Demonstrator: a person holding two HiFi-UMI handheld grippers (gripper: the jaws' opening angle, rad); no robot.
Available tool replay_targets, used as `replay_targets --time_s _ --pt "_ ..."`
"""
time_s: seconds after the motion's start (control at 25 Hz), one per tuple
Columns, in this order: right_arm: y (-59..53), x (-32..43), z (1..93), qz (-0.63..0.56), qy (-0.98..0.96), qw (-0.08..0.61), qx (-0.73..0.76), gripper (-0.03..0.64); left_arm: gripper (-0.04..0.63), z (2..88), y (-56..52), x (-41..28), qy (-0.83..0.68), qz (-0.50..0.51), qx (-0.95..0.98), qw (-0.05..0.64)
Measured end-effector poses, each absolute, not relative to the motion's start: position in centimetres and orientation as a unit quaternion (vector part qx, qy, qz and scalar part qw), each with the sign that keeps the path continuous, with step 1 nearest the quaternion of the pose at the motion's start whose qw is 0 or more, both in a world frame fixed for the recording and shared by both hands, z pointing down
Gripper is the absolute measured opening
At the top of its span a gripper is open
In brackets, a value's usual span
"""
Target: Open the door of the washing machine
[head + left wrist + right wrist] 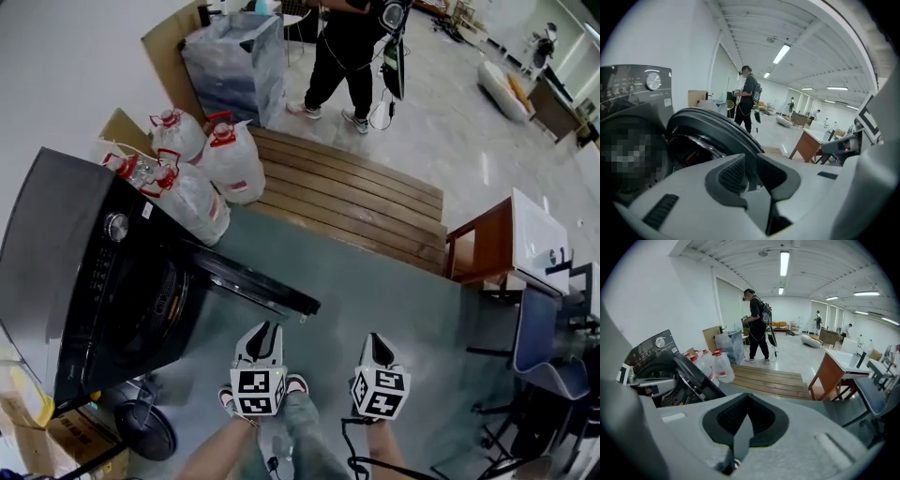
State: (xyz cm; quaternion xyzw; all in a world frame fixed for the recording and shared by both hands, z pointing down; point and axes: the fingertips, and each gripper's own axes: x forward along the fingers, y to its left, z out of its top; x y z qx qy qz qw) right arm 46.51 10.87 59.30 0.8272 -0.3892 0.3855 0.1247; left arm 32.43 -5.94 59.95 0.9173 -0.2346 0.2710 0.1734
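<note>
Black front-loading washing machine [56,272]: its dark round door [248,281] stands swung open; left gripper [266,330], near the door's free edge, jaws apart and empty; right gripper [377,341] closed, empty.

The right gripper [746,401] holds its jaws together (tips touching); the washing machine door [698,376] stands open.

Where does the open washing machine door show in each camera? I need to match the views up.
Head view: the door is left of centre, a dark slab seen edge-on that slants toward lower right.
Left gripper view: its dark curved rim arcs across centre left.
Right gripper view: it is a dark slanted slab at lower left.
Shared landmark: the silver dial, up-left of the door in all three.
</note>
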Motion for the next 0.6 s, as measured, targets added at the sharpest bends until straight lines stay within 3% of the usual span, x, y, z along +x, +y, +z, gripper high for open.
replay_targets --time_s 0.6 --pt "-1.7 32.7 46.9 0.302 -0.569 0.144 0.751 0.005 0.023 45.0 -13.6 9.6 -0.453 0.164 0.857 0.183"
